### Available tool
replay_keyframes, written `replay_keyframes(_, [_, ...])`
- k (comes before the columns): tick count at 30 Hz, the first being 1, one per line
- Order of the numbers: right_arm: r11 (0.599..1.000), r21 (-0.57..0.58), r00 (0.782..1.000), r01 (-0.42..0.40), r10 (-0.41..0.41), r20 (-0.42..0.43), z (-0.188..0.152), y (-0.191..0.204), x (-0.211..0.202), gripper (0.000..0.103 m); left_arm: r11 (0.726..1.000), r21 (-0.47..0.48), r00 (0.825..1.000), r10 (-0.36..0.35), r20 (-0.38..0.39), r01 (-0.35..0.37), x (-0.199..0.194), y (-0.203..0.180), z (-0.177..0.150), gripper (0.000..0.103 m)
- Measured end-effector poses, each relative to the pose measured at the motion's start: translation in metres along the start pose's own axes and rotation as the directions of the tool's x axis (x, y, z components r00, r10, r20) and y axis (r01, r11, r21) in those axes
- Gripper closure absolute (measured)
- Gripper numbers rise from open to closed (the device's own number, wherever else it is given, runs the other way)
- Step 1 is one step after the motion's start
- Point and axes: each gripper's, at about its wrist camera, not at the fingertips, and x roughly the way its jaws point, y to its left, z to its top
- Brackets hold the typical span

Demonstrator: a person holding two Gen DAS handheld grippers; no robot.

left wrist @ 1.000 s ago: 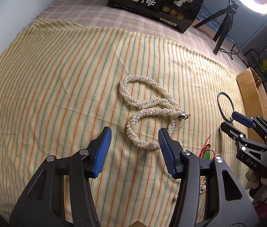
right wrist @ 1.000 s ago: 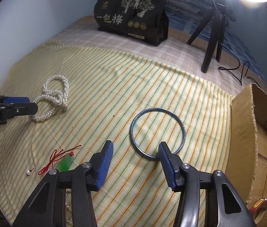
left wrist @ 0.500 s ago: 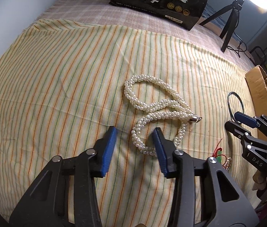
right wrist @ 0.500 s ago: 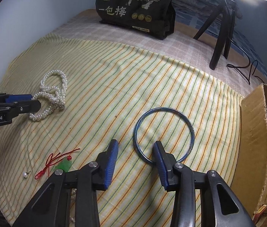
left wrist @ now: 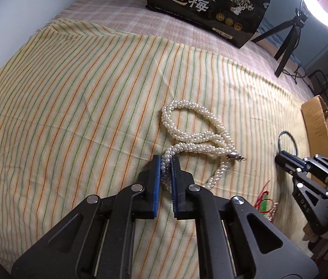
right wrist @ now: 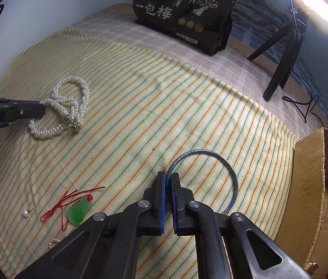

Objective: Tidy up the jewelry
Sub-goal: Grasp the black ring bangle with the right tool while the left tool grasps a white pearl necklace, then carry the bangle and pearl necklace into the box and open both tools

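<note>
**Both grippers clamped on jewelry over the striped cloth**

The left gripper (left wrist: 166,162) has just closed its blue pads on a strand of the pearl necklace (left wrist: 196,137), pearls showing in the narrow gap between them; the rest of the necklace lies in twisted loops on the striped cloth (left wrist: 82,93), its long axis running from the pads toward the far right, its metal clasp (left wrist: 236,157) pointing right. The right gripper (right wrist: 169,179) has likewise just closed, pinching the near-left arc of the blue bangle (right wrist: 210,176); the ring lies roughly flat on the cloth, spreading away to the right of the pads, near the cardboard box (right wrist: 312,186) at the right edge. To the near left of the bangle rest a green pendant (right wrist: 79,212) on a red cord (right wrist: 64,202) and a small pearl stud (right wrist: 26,212); a black printed bag (right wrist: 182,14) stands at the far side.
</note>
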Motion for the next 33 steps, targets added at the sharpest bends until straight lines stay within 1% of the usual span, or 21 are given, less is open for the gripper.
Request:
replay_keyframes(4, [0.998, 0.050, 0.999, -0.031, 0.030, 0.018, 0.001, -0.008, -0.005, 0.102, 0.999, -0.019, 0.999, -0.037, 0.025, 0.037, -0.014, 0.000, 0.004, 0.097])
replay_keyframes(10, [0.990, 0.122, 0.994, -0.077, 0.068, 0.081, 0.005, -0.019, -0.026, 0.102, 0.994, -0.034, 0.992, -0.101, 0.081, 0.104, -0.040, -0.006, 0.012, 0.097])
replay_keyframes(13, [0.988, 0.133, 0.992, -0.080, 0.065, 0.112, 0.007, -0.021, -0.040, 0.102, 0.990, -0.031, 0.986, -0.131, 0.105, 0.135, -0.053, -0.010, 0.015, 0.097])
replay_keyframes(17, [0.985, 0.148, 0.988, -0.084, 0.063, 0.139, 0.007, -0.025, -0.054, 0.102, 0.987, -0.021, 0.978, -0.154, 0.137, 0.159, -0.069, -0.016, 0.019, 0.097])
replay_keyframes(22, [0.979, 0.173, 0.982, -0.107, 0.078, 0.169, 0.006, -0.033, -0.070, 0.102, 0.981, -0.024, 0.966, -0.185, 0.179, 0.193, -0.092, -0.025, 0.023, 0.097])
replay_keyframes(29, [0.970, 0.212, 0.975, -0.117, 0.072, 0.209, 0.001, -0.048, -0.095, 0.102, 0.977, 0.005, 0.951, -0.209, 0.226, 0.213, -0.120, -0.039, 0.024, 0.097])
replay_keyframes(33, [0.966, 0.232, 0.970, -0.110, 0.053, 0.237, -0.002, -0.056, -0.113, 0.102, 0.973, 0.023, 0.942, -0.229, 0.247, 0.231, -0.138, -0.048, 0.023, 0.098])
